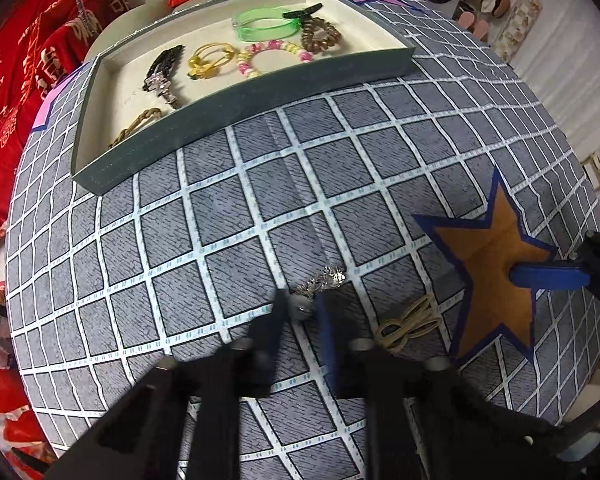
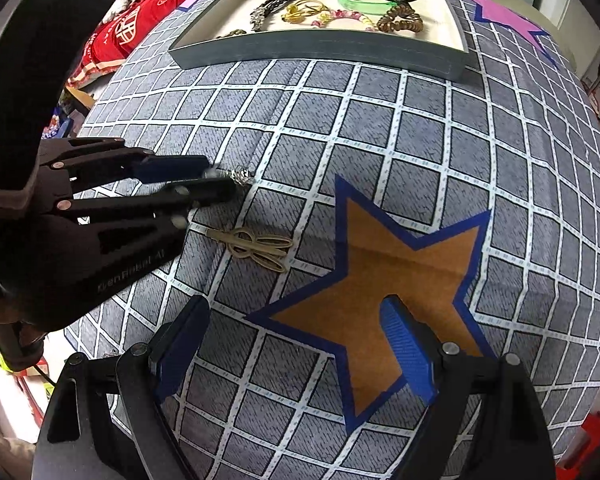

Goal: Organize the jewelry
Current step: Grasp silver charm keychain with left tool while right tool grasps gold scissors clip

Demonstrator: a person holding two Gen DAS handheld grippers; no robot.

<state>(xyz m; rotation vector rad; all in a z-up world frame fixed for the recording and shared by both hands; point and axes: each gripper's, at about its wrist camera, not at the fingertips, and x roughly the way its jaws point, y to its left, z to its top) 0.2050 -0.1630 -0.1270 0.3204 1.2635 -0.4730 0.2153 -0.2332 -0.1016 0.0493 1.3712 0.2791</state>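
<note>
Left claw (image 1: pixel 302 308): pinched together on the near end of the silver clip (image 1: pixel 322 279), low over the cloth (image 1: pixel 260 208).
Clip axis: ran forward out of the tips, its sparkly end ahead and a little right.
Tray (image 1: pixel 236 92): well ahead and left of the left claw, already holding other pieces; nothing lay between.
Gold clip (image 2: pixel 256 246): just right of the left claw, flat on the cloth, long axis crosswise; ahead-left of the right claw (image 2: pixel 296 354).
Right claw: spread wide, empty, over the star (image 2: pixel 380 276).
Nearer arm: left held the silver piece; right probably better placed for the gold one.
</note>
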